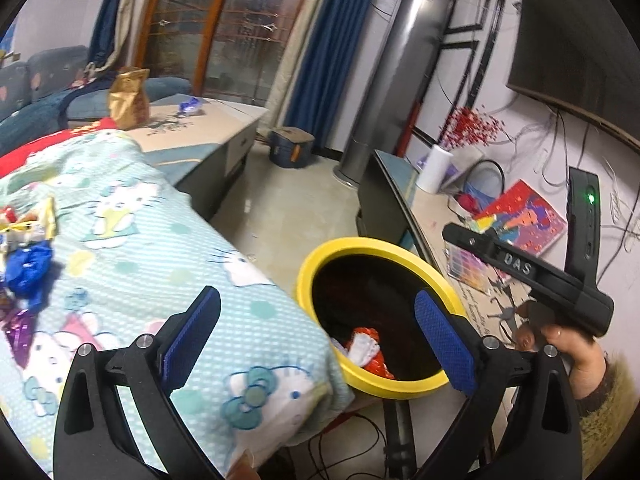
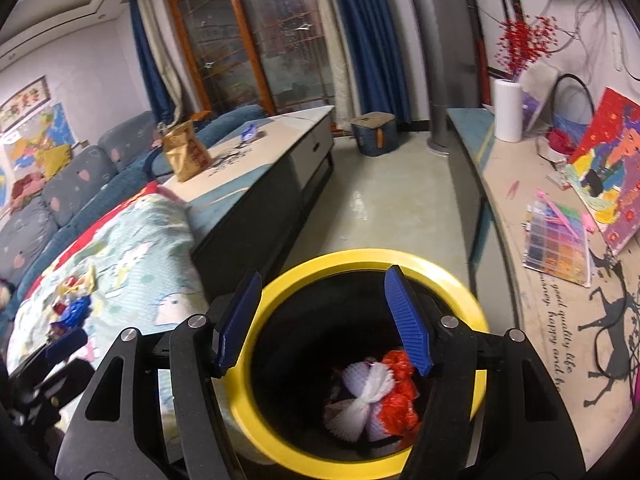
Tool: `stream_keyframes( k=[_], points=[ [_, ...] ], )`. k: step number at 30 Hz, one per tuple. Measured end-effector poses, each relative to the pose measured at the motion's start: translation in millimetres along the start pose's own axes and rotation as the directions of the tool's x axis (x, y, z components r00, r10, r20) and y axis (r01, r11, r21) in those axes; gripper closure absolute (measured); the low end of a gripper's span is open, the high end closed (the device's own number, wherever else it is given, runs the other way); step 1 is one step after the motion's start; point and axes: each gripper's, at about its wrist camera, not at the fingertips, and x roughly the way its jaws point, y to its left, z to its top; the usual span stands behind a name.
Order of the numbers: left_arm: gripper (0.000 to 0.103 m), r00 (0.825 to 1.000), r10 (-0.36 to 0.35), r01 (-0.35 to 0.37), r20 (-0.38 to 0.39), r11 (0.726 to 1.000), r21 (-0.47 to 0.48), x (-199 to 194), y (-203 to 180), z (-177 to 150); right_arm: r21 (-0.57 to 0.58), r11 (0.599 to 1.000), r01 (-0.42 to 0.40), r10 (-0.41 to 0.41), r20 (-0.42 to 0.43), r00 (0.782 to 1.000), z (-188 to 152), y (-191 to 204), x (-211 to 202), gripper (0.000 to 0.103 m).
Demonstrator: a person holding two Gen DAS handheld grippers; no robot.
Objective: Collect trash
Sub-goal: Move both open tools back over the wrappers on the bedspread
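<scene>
A yellow-rimmed black trash bin (image 1: 340,254) (image 2: 280,284) stands beside the table covered with a cartoon-cat cloth (image 1: 168,240). White foam netting (image 2: 368,396) and a red wrapper (image 2: 400,400) lie in the bin; both also show in the left wrist view (image 1: 366,350). My right gripper (image 2: 326,322) is open and empty right above the bin mouth. My left gripper (image 1: 320,332) is open and empty over the cloth's edge next to the bin. Loose wrappers, blue (image 1: 30,268), gold (image 1: 44,220) and purple (image 1: 18,328), lie on the cloth at the left (image 2: 74,308).
A low cabinet (image 2: 280,160) carries a gold bag (image 2: 186,152) and a blue wrapper (image 2: 249,133). A grey sofa (image 2: 80,176) stands behind. A side counter (image 2: 540,320) holds a bead box, painting and white vase (image 2: 508,110). A blue box (image 2: 374,132) stands on the floor.
</scene>
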Motion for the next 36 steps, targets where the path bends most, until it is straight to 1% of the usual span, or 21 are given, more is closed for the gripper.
stream_keyframes(
  k=[1,3,10,13,23,26,32,36],
  points=[
    [0.008,1.000,0.011,-0.011,0.010,1.000,-0.007,-4.9,4.0,1.1,-0.006,1.000,-0.007,0.007,0.001,1.000,-0.7,5.2,-0.9,0.046],
    [0.008,0.999,0.027,-0.026,0.026,1.000,-0.015,-12.2,9.7,3.4,-0.019,0.999,-0.029,0.029,0.003,1.000,-1.8,16.3,-2.4,0.037],
    [0.007,0.993,0.090,-0.087,0.070,0.995,-0.049,-35.1,31.2,10.2,-0.067,0.993,-0.097,0.097,-0.005,0.995,-5.6,48.4,-8.5,0.036],
    [0.007,0.990,0.112,-0.106,0.082,0.992,-0.073,-44.5,42.1,11.9,-0.102,0.989,-0.107,0.107,0.000,0.994,-8.1,62.3,-11.3,0.031],
    [0.007,0.978,0.175,-0.159,0.112,0.977,-0.141,-70.8,72.9,11.5,-0.185,0.969,-0.163,0.164,-0.014,0.986,-17.3,99.3,-16.7,0.031],
    [0.007,0.971,0.207,-0.187,0.121,0.970,-0.156,-78.1,82.8,9.9,-0.215,0.958,-0.188,0.187,-0.028,0.982,-21.8,113.4,-17.0,0.031],
    [0.007,0.954,0.273,-0.244,0.126,0.947,-0.209,-96.2,111.5,6.9,-0.270,0.927,-0.262,0.251,-0.075,0.965,-32.8,147.0,-16.6,0.031],
    [0.007,0.939,0.316,-0.278,0.132,0.928,-0.247,-110.6,131.9,4.1,-0.292,0.900,-0.324,0.300,-0.124,0.946,-40.9,172.2,-14.2,0.031]
  ],
)
